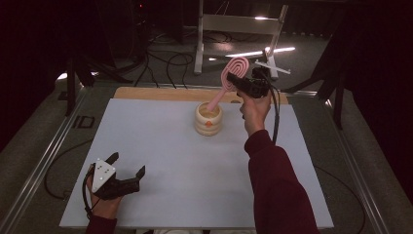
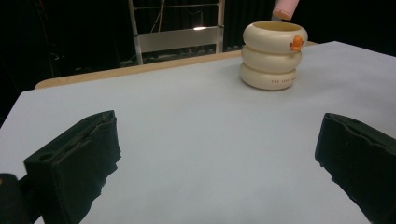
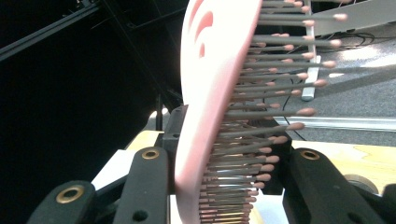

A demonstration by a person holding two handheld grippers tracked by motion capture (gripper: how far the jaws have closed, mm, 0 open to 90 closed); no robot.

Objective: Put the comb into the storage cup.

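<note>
A pink hairbrush (image 1: 229,80) slants above a cream ribbed cup (image 1: 208,119) with an orange duck mark, its handle end dipping into the cup's mouth. My right gripper (image 1: 245,83) is shut on the brush head, held up over the table's far side. Seen from the right gripper view, the brush (image 3: 219,93) stands between the jaws with its bristles pointing right. My left gripper (image 1: 127,168) rests low on the near left of the table, open and holding nothing. Its own view shows the cup (image 2: 274,56) far ahead and the handle tip (image 2: 286,9) over it.
A pale blue mat (image 1: 170,161) covers the wooden table (image 1: 146,93). Behind the table stands a white metal frame (image 1: 238,29) with cables on the floor. Dark curtains surround the area.
</note>
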